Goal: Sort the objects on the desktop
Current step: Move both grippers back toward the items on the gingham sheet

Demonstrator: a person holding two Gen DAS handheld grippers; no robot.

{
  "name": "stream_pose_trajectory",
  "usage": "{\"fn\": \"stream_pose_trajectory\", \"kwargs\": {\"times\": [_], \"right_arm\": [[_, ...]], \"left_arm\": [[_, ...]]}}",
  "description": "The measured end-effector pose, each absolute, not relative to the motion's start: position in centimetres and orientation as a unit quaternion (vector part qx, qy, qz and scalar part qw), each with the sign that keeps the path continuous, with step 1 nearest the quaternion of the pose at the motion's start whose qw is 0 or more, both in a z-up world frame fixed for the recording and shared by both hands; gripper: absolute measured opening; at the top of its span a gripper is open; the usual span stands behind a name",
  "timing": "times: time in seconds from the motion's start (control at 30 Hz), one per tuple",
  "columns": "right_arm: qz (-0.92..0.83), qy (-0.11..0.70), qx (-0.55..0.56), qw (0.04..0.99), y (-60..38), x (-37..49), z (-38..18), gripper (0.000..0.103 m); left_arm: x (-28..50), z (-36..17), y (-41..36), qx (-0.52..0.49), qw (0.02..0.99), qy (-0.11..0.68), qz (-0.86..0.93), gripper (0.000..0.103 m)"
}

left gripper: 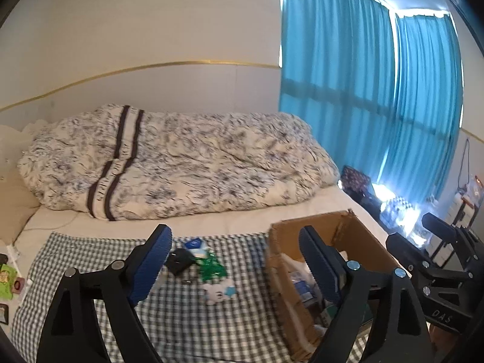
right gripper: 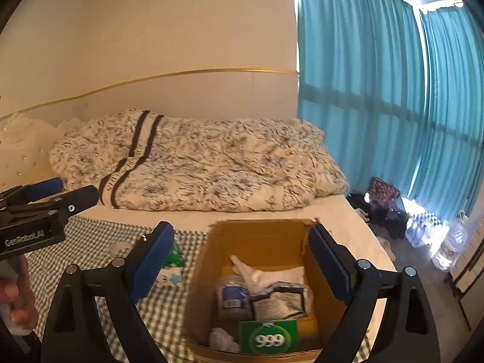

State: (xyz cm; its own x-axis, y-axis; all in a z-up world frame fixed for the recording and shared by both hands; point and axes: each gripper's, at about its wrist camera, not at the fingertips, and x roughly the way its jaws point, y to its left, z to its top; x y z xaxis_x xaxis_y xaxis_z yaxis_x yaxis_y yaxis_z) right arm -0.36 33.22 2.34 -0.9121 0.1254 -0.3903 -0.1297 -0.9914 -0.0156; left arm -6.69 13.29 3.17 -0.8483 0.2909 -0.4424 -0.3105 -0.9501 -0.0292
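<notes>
A bed (left gripper: 211,211) carries a rumpled quilt (left gripper: 169,163) at the back and a checked cloth (left gripper: 181,302) in front, with teal curtains (left gripper: 363,90) at its far side. A cardboard box (left gripper: 357,236) stands on the cloth's right part.

Only the right wrist view looks down into the box (right gripper: 263,230): a plastic bottle (right gripper: 231,295), a crumpled white packet (right gripper: 278,302), a white rag (right gripper: 251,272) and a green carton marked 999 (right gripper: 269,337) lie inside. Only the left wrist view shows the loose items on the cloth left of the box: a black adapter (left gripper: 179,260), a green packet (left gripper: 213,269), a blue-lidded item (left gripper: 193,244) and a small white toy (left gripper: 216,294), all blurred.

The left gripper (left gripper: 236,260) hovers over the cloth, jaws spread wide and empty. The right gripper (right gripper: 242,263) hovers over the box, jaws likewise spread, empty. A hand (right gripper: 18,299) holds the left gripper's handle, cut off at the frame edge.
</notes>
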Motion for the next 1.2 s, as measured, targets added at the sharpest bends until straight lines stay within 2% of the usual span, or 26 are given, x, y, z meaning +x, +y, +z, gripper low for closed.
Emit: {"fn": "stream_pose_trajectory", "kwargs": {"times": [0.2, 0.37, 0.6, 0.9, 1.2], "right_arm": [[0.980, -0.002, -0.193, 0.046, 30.1, -0.6, 2.9, 0.096], [0.982, -0.017, -0.185, 0.027, 27.1, -0.8, 3.5, 0.103], [0.982, -0.022, -0.186, 0.000, 23.9, -2.2, 3.5, 0.103], [0.981, -0.046, -0.184, -0.051, 19.5, -4.4, 1.0, 0.103], [0.971, -0.052, -0.225, -0.057, 17.5, -8.2, -3.5, 0.103]], "left_arm": [[-5.3, 4.7, 9.7, -0.196, 0.124, 0.026, 0.972, 0.103], [-5.4, 5.2, 6.5, -0.194, 0.093, 0.017, 0.976, 0.103], [-5.8, 5.0, 2.3, -0.193, 0.053, 0.003, 0.980, 0.103], [-8.6, 2.4, -2.0, -0.222, 0.029, -0.019, 0.975, 0.103], [-12.4, -2.1, -3.1, -0.262, 0.021, -0.021, 0.965, 0.103]]}}
